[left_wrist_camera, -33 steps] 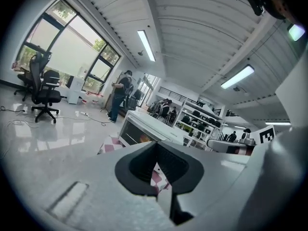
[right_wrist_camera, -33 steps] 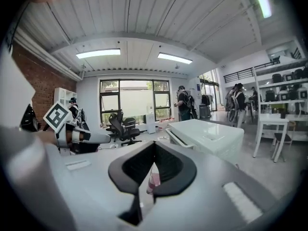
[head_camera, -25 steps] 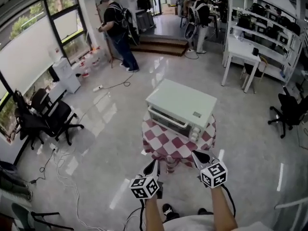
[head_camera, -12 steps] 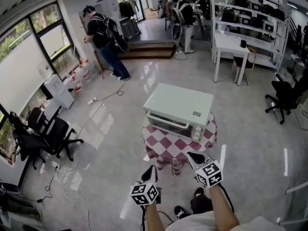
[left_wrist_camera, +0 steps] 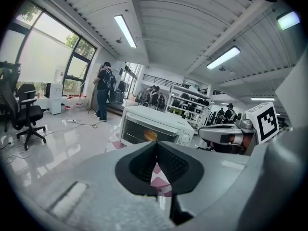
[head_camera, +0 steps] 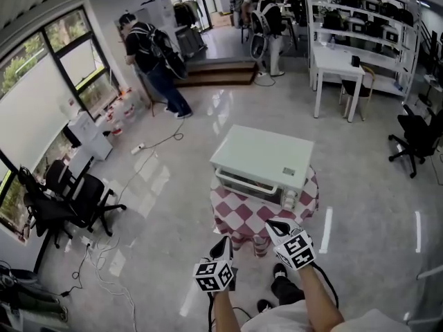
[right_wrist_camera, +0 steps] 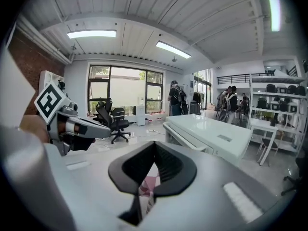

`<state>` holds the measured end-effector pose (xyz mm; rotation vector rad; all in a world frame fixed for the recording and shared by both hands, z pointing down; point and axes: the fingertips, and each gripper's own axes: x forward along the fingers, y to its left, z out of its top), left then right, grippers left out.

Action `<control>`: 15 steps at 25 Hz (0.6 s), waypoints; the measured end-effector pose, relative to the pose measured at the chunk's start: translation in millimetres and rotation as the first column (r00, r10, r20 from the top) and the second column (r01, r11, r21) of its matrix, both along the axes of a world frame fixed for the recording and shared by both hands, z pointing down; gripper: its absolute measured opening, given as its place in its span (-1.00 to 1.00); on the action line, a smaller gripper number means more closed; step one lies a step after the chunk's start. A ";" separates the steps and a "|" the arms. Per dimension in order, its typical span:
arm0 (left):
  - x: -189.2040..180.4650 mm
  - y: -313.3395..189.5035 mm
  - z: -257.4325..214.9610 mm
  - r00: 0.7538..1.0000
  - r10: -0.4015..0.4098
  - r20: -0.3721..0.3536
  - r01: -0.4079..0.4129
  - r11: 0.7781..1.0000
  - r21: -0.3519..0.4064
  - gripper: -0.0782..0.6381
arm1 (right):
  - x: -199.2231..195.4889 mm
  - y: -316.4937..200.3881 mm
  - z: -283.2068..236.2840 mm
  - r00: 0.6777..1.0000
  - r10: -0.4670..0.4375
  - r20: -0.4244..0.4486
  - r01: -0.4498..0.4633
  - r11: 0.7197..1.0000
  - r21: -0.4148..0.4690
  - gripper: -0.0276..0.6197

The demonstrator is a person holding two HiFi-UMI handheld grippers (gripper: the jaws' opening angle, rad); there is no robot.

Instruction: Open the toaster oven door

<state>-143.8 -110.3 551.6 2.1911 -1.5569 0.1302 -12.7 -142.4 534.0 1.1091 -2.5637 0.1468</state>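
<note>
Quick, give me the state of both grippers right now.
Left gripper: jaws closed, holding nothing.
Right gripper: jaws closed, holding nothing.

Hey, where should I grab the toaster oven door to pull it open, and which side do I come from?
Grip the horizontal handle bar along the top edge of the door, near its middle, coming from the front that faces you, jaws above and below it. The bar seems to stand off the door, leaving room for a jaw; the knobs sit to its right.
</note>
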 end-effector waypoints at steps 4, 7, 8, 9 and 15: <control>7.5 -24.3 1.6 1.000 0.010 0.017 -0.010 1.000 -0.004 -0.77 | -3.8 -18.9 -0.7 1.000 -0.024 0.003 0.023 1.000 0.007 -0.91; 13.4 -40.3 2.9 0.999 0.024 0.028 -0.024 1.000 -0.008 -0.77 | -1.6 -33.6 -0.2 1.000 -0.022 -0.005 0.022 1.000 0.009 -0.91; 14.0 -45.5 3.1 0.999 0.030 0.033 -0.030 1.000 -0.009 -0.77 | -1.7 -38.9 -0.6 1.000 -0.019 -0.008 0.019 1.000 0.010 -0.90; 14.1 -50.9 3.2 0.999 0.036 0.037 -0.036 0.999 -0.009 -0.77 | -2.3 -44.8 -0.9 1.000 -0.016 -0.012 0.016 1.000 0.011 -0.90; 21.4 -87.0 6.1 0.995 0.068 0.068 -0.067 0.998 -0.015 -0.77 | 0.4 -80.0 3.0 0.999 -0.013 -0.039 0.013 1.000 0.002 -0.90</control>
